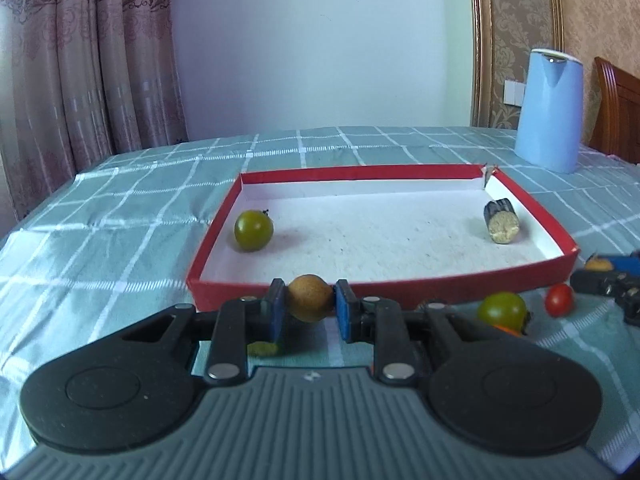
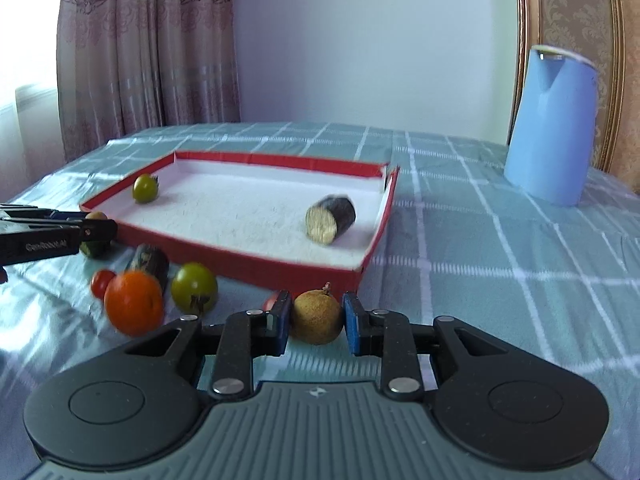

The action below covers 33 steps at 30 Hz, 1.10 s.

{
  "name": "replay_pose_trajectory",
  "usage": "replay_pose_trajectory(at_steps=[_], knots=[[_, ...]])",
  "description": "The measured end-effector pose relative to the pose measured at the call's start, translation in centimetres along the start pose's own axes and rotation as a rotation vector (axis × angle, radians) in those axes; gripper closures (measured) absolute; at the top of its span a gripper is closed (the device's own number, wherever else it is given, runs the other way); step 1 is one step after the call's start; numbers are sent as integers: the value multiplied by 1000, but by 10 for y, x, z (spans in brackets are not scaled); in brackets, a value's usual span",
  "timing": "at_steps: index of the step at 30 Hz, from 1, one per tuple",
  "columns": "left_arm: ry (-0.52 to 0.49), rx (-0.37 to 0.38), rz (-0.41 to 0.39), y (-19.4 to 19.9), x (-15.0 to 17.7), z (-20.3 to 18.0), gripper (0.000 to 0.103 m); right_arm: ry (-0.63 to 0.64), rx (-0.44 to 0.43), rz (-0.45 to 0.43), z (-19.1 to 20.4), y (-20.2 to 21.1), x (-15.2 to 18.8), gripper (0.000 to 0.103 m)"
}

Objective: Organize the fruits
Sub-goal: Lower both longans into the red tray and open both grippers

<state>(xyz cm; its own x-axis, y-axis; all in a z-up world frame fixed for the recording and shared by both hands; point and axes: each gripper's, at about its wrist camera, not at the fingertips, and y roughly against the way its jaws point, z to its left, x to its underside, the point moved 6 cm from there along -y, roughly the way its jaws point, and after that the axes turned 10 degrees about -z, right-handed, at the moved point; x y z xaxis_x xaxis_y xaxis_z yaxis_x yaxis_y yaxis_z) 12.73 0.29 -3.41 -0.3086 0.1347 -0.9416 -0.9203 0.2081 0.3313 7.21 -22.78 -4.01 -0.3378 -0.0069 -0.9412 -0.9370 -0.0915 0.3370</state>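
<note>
My left gripper is shut on a brown longan, held just in front of the red tray's near wall. The tray holds a green tomato at left and a dark cut sugarcane piece at right. My right gripper is shut on another brown longan near the tray's corner. On the cloth lie an orange fruit, a green tomato, a red cherry tomato and a dark cane piece.
A blue kettle stands at the back right on the checked tablecloth. A wooden chair is behind it. Curtains hang at the left. The left gripper's body shows at the left edge of the right wrist view.
</note>
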Motion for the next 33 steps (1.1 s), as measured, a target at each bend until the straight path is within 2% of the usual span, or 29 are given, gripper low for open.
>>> replay_pose_trajectory(at_steps=[5,10,16,22,26,33], knots=[[-15,-9,5,-12,-10,-1,79,25,1,-33,10,-19,-27,76],[30,14,1,-18,-18,5,79,67,12,-41,21,-44,-45,76],[7,6,3,-39,-34,0,79,113,5,23,36,-79,-49,76],[3,-5,83,-84,-34,-3,79,93,2,115,39,-117,-44,76],[-13,-35,114,-105,-29,-2,79,79,1,144,37,-129,-40,76],[7,-37,146,-116,-25,3,78,69,-8,171,38,-138,-37,76]])
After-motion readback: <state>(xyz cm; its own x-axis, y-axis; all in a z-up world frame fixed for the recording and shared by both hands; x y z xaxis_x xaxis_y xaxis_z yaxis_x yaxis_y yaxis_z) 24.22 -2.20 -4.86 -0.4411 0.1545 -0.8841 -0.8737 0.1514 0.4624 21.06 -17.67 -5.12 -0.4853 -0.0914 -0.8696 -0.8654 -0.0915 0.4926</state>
